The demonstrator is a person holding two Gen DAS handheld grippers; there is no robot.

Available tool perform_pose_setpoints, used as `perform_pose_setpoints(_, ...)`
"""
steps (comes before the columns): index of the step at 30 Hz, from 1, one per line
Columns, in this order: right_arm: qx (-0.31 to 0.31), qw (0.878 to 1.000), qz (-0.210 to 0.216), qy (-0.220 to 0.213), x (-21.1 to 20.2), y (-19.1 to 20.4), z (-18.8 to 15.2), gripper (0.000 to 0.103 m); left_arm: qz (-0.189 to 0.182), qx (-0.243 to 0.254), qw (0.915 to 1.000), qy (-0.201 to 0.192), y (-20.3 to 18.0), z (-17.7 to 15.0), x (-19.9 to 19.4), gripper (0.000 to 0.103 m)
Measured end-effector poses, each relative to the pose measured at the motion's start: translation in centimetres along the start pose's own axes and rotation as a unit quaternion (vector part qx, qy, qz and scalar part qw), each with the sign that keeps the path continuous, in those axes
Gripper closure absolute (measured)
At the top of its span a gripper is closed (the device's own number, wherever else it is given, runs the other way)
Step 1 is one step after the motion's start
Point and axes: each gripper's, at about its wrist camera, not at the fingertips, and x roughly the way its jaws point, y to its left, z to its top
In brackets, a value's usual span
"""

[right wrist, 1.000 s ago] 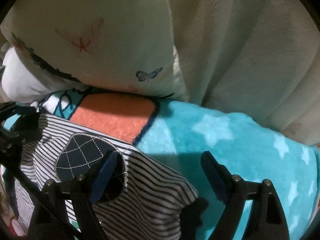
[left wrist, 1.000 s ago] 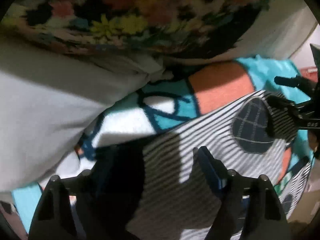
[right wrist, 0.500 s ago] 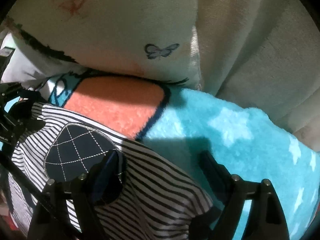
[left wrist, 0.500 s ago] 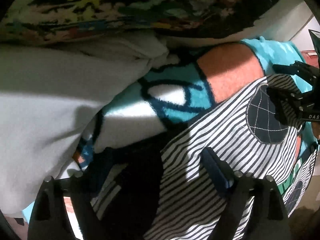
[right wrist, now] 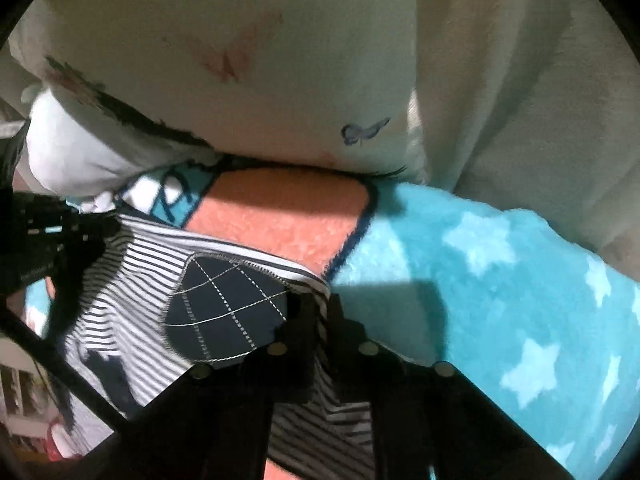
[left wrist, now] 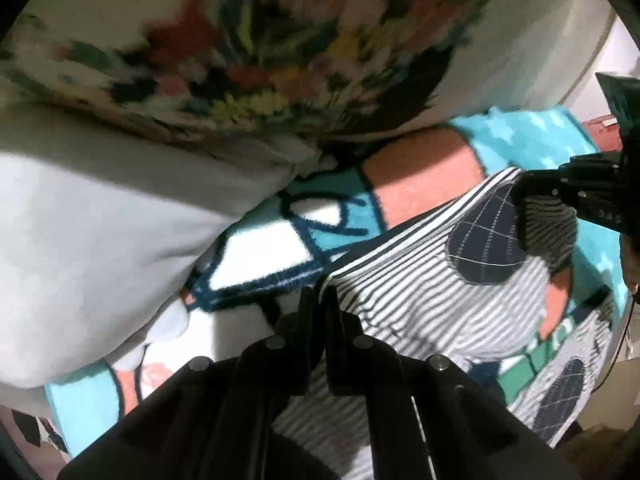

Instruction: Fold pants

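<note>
The black-and-white striped pants [left wrist: 420, 312] with round navy quilted patches [left wrist: 484, 240] lie on a turquoise blanket. My left gripper [left wrist: 320, 300] is at the left corner of their upper edge, its jaws closing tight with striped fabric pinched between them. In the right wrist view, my right gripper [right wrist: 328, 308] is closing in the same way on the right corner of the pants [right wrist: 132, 280], beside a navy patch [right wrist: 224, 312]. Each gripper shows in the other's view: the right gripper [left wrist: 524, 200], and the left gripper [right wrist: 108, 226].
The turquoise star blanket [right wrist: 500, 280] has an orange panel [right wrist: 288, 216] just beyond the pants. A floral cushion [left wrist: 260, 52] and white bedding [left wrist: 100, 220] crowd the far left. Cream butterfly-print fabric [right wrist: 280, 80] rises behind the blanket.
Both grippers stood open over the pants' edge; now both have closed on the striped fabric. The left view has shifted and blurred as that hand lifted.
</note>
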Motion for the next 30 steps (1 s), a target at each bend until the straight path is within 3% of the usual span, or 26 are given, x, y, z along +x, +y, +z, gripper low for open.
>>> perform_pose_setpoints(7,0.002,0.999,-0.021,-0.031,-4.7,2.5,-3.6,0.097,0.02,0.035,0.997,-0.066,-4.3,-4.1,-6.8,0.098)
perform_pose_setpoints(11,0.025,0.998,-0.032,-0.04,-6.1,4.0,-7.0,0.098,0.019,0.051,0.9951,-0.083,-3.6,-6.1,-9.6,0.098)
perform_pose_setpoints(20,0.118,0.992,-0.043,-0.017,-7.7,4.2,-16.6,0.099,-0.002,0.068,0.9963,-0.052,-5.4,-13.7,-8.9,0.098)
perform_pose_setpoints(24,0.156,0.987,-0.038,-0.02,-8.0,3.8,-17.8,0.098,0.01,0.087,0.9955,-0.035,-6.3,-15.8,-7.6,0.098)
perform_pose_setpoints(26,0.169,0.985,-0.028,-0.028,-8.3,3.6,-16.9,0.092,0.011,0.09,0.9953,-0.033,-6.6,-16.1,-7.5,0.098)
perform_pose_setpoints(30,0.156,0.986,-0.013,-0.05,-8.0,4.3,-11.3,0.05,0.017,0.084,0.9956,-0.038,-6.9,-16.5,-7.7,0.098)
